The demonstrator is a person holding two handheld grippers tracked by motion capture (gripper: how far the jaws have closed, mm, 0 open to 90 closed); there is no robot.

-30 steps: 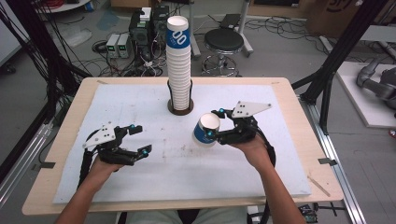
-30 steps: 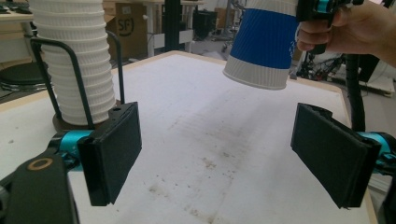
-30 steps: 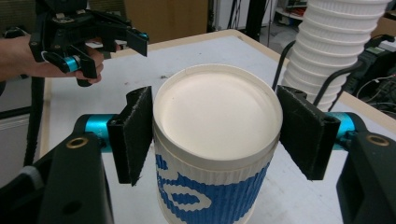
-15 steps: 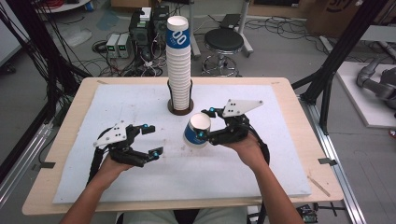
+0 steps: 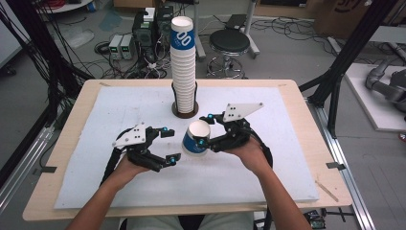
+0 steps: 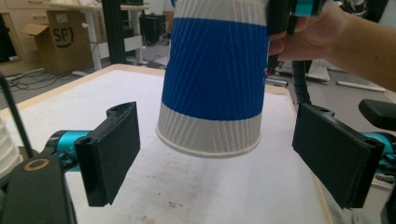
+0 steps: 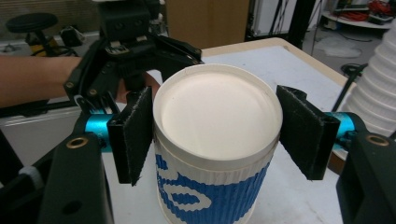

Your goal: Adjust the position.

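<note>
One paper cup (image 5: 196,139) held by right gripper (image 5: 204,130) fingers (tilted); left gripper (image 5: 171,143) fingers wide, just been opening.

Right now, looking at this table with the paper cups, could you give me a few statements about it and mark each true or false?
1. The right gripper holds a blue and white cup near its rim. True.
2. The left gripper is clamped on that cup. False: its jaws stand wide, either side of the cup's base, not touching.
3. The tall cup stack stands in a round holder on the table. True.
4. The held cup rests on the white mat. False: it is lifted off it.
</note>
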